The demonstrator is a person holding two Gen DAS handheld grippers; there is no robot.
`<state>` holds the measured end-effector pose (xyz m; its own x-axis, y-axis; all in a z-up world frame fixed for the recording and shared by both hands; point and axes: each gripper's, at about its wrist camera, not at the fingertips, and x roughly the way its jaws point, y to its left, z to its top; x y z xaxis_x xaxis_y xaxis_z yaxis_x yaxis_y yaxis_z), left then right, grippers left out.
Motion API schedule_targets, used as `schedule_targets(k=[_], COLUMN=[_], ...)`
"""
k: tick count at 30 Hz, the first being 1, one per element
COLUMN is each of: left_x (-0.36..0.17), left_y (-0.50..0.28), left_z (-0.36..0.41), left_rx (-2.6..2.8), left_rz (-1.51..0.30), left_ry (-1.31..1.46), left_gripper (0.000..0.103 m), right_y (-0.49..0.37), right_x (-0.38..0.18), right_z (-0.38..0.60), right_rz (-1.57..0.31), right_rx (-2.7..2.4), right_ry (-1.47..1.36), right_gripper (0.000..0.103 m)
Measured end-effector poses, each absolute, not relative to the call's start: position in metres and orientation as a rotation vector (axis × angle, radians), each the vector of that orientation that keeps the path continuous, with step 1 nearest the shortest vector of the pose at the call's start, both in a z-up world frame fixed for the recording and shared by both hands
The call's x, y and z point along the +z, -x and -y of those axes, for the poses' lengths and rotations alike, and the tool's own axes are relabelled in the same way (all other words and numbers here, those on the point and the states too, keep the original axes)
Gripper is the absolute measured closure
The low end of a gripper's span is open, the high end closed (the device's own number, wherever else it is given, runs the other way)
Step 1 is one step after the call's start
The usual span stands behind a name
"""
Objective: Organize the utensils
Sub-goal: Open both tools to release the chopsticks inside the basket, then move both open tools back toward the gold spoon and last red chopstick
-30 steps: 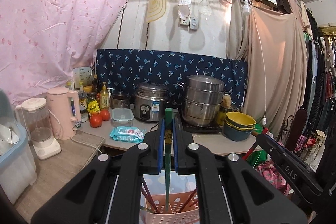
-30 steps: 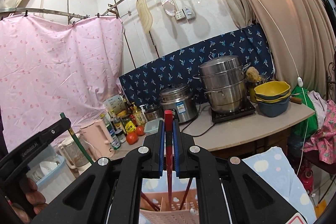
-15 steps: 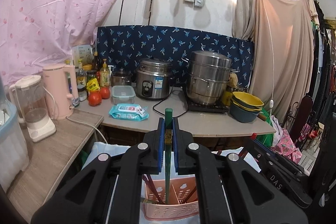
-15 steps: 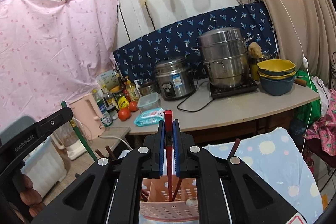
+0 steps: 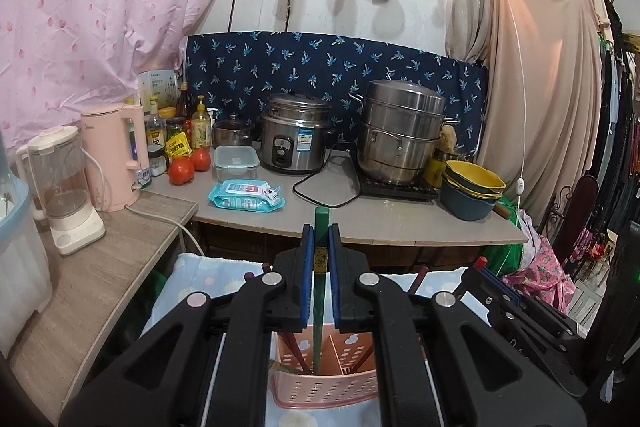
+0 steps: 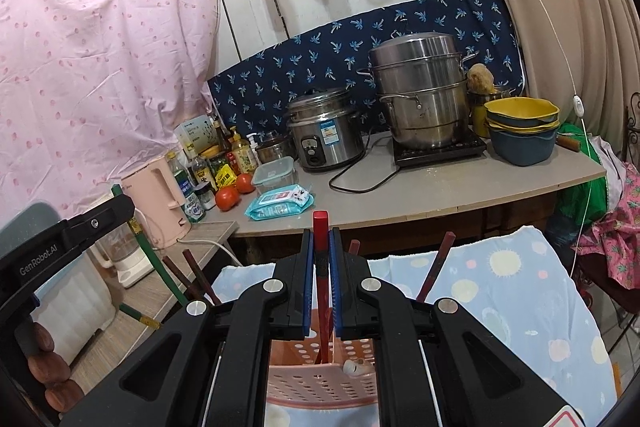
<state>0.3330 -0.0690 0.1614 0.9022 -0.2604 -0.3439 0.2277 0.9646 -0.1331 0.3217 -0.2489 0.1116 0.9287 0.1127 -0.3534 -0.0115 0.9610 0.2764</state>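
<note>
While gripped: two chopsticks (image 5: 319,291), perhaps.

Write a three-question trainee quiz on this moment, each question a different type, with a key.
1. True or false: the left gripper is shut on a green chopstick.
2. What colour is the chopstick in the right gripper?
3. The chopstick tips point into: A) the blue bowl B) the pink basket C) the steamer.

Key: 1 true; 2 red; 3 B.
</note>
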Motion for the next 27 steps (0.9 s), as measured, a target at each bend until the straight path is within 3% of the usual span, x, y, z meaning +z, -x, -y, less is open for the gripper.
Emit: schedule_targets(k=[2, 4, 6, 27], left_x=[0.161, 0.160, 0.160, 0.162], left_y=[-0.332, -0.331, -0.329, -0.276], left_z=[0.068, 0.068, 0.067, 0.064], left_rx=[-0.246, -0.239, -0.225, -0.224], left_rz=[-0.364, -0.360, -0.353, -0.370], left_ry=[0.091, 0.089, 0.091, 0.072], left_gripper=[0.095, 0.084, 0.065, 0.065], right_y=[-0.320, -0.317, -0.314, -0.255], right_x=[0.111, 0.112, 0.113, 0.118], right_z=[0.249, 0.250, 0.252, 0.246], right_rz=[-0.371, -0.360, -0.349, -0.340], right_rx=[0.059, 0.051, 0.045, 0.060], right_ry=[-0.275, -0.277, -0.284, -0.253], right_gripper=[0.094, 0.087, 0.077, 0.075])
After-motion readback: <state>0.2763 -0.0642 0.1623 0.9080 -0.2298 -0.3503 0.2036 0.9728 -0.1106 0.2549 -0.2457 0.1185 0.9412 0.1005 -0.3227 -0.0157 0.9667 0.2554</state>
